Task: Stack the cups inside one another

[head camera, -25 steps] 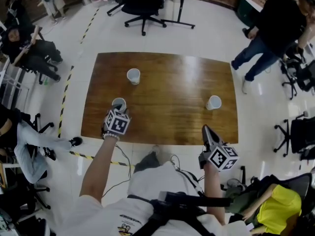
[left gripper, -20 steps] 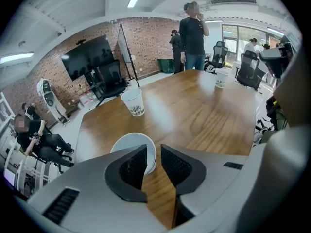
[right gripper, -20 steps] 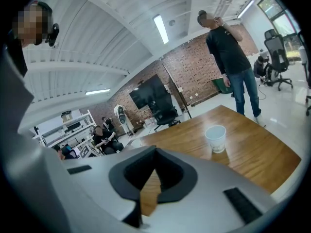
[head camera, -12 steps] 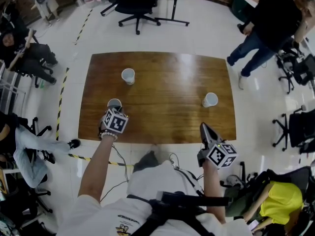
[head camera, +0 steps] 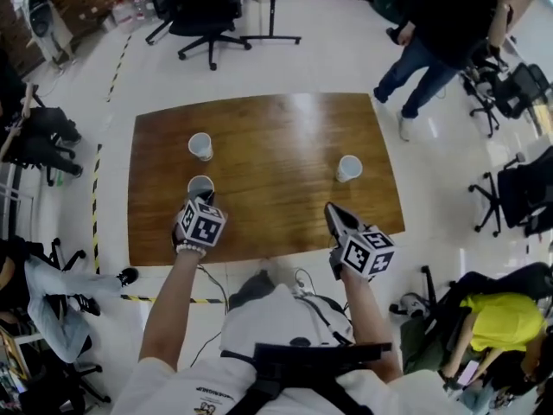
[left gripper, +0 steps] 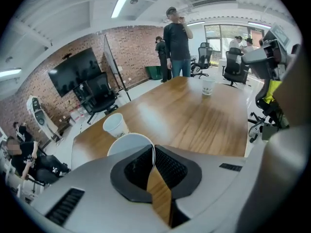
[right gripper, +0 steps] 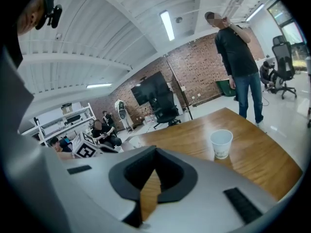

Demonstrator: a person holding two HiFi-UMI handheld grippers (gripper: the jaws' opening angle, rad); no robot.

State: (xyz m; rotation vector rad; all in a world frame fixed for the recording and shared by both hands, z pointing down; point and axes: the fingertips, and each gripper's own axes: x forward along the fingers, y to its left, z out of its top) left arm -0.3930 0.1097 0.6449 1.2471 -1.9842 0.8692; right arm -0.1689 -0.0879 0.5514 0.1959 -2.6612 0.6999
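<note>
Three counted: far-left cup (head camera: 200,145), right cup (head camera: 349,168), near-left cup (head camera: 200,185). Near-left cup rim nipped by just-closing left tool (left gripper: 154,152), body partly hidden. Right tool (right gripper: 155,166) jaws together, empty.

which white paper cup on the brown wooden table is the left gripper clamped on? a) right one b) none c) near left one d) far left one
c: the jaws of the left gripper, which have just been closing, pinch the wall of the near left white paper cup, while the far left cup and the right cup stand free on the brown wooden table.
</note>
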